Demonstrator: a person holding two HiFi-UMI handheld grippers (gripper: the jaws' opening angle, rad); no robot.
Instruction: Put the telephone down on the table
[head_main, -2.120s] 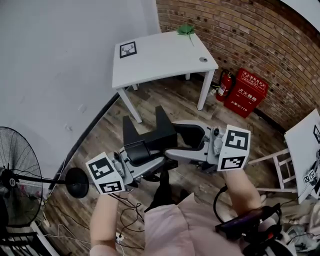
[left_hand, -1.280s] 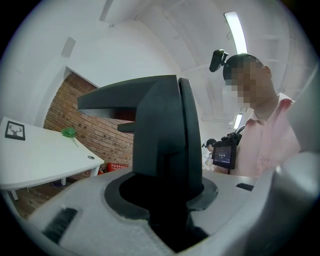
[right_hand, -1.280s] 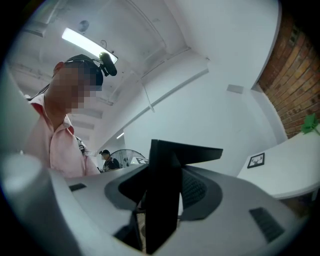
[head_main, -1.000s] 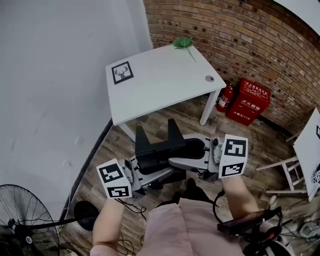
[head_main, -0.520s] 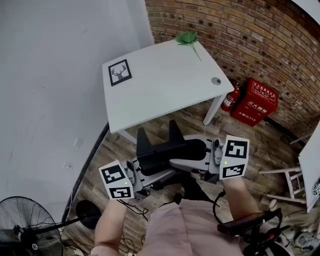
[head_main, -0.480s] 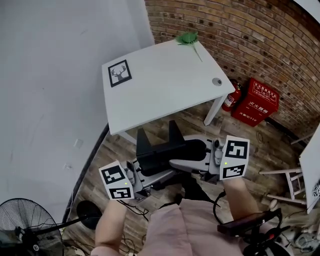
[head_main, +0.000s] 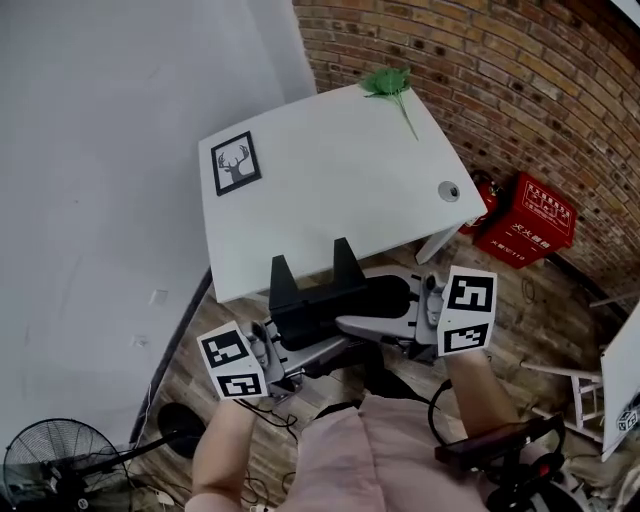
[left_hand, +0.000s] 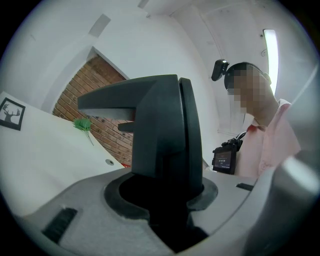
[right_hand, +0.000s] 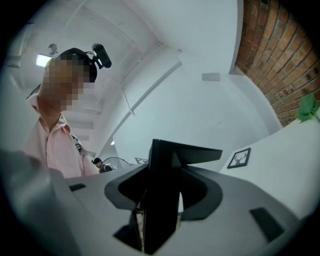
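The black telephone (head_main: 312, 295) is up in the air between the two grippers, not on the desk (head_main: 320, 180). The left gripper (head_main: 295, 345) holds it from the left, with its fingers (left_hand: 65, 220) closed on the telephone's dark body. The right gripper (head_main: 365, 315) holds it from the right, and its fingers (right_hand: 260, 220) are closed on the telephone too. The grip looks the same as it did a moment ago. The white desk is much nearer now. Before, there was wood floor between it and the telephone. Now the telephone's two tall black parts show right at the desk's near edge. The deer picture (head_main: 236, 163) sits on the left side of the desk and the green plant (head_main: 388, 82) at its far edge. The red box (head_main: 525, 218) is by the brick wall on the right. The fan (head_main: 50, 470) has slid down into the near left corner.
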